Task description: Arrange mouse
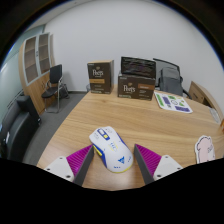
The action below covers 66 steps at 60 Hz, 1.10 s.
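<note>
1. Gripper view: the pads (72, 161) are sitting nearest the camera, spread wide; the gripper (110, 165) is holding nothing.
2. The mouse (109, 146), white with blue trim, is resting on the table (150, 120), standing between the fingers with a gap showing at either side. I cannot tell whether the left pad is brushing it.
3. Beyond the mouse, two boxes (120, 82) are sitting at the far edge; a printed sheet (172, 101) is lying to the right of them.
4. Chairs (55, 82) are standing off the left of the table.
5. Risk, as a judgement: the mouse shell is rounded and smooth, so pads closing off-centre are likely squeezing it forward and out.
6. Risk: one pad arriving first is apt to be twisting the mouse on the table.
</note>
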Motion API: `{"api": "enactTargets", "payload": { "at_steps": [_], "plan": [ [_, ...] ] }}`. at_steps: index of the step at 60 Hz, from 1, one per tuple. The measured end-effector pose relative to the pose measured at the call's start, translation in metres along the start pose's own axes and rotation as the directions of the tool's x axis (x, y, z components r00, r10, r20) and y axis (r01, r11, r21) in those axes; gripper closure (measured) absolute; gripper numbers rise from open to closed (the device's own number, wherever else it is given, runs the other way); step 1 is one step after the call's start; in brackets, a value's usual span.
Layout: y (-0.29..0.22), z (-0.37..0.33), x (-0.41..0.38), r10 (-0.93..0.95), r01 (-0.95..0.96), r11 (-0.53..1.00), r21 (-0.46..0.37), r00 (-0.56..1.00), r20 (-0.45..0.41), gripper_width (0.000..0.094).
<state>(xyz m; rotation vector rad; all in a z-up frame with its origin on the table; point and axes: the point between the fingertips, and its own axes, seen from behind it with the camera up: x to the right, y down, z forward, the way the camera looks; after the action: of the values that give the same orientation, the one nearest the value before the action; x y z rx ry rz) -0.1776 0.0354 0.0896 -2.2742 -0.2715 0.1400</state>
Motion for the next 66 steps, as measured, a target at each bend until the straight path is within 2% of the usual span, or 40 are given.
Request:
{"api": "enactTargets", "payload": {
  "at_steps": [10, 15, 18, 19, 33, 37, 42, 50, 59, 66],
  "plan": [
    [-0.021, 0.026, 0.01, 0.015, -0.015, 1.0, 0.019, 1.0, -0.019, 0.0123],
    [-0.027, 0.028, 0.024, 0.036, -0.035, 0.999, 0.031, 0.999, -0.039, 0.0229],
    [-0.031, 0.039, 0.021, 0.052, -0.05, 0.998, 0.04, 0.997, -0.061, 0.0335],
    [-0.031, 0.039, 0.026, 0.054, -0.051, 0.998, 0.04, 0.996, -0.077, 0.0414],
    [-0.023, 0.029, 0.022, 0.13, -0.139, 0.989, -0.045, 0.979, -0.155, 0.0576],
    [-0.028, 0.018, 0.023, 0.143, -0.155, 0.986, -0.057, 0.975, -0.17, 0.0576],
    [-0.038, -0.012, 0.039, 0.17, -0.181, 0.983, -0.034, 0.965, -0.2, 0.0576],
    [-0.053, -0.05, 0.113, 0.144, -0.151, 0.989, -0.006, 0.955, -0.258, 0.0577],
    [-0.031, -0.083, 0.23, 0.105, -0.12, 0.992, -0.027, 0.938, -0.33, 0.0577],
    [-0.003, -0.079, 0.293, 0.088, -0.111, 0.992, -0.052, 0.941, -0.326, 0.0577]
  ]
}}
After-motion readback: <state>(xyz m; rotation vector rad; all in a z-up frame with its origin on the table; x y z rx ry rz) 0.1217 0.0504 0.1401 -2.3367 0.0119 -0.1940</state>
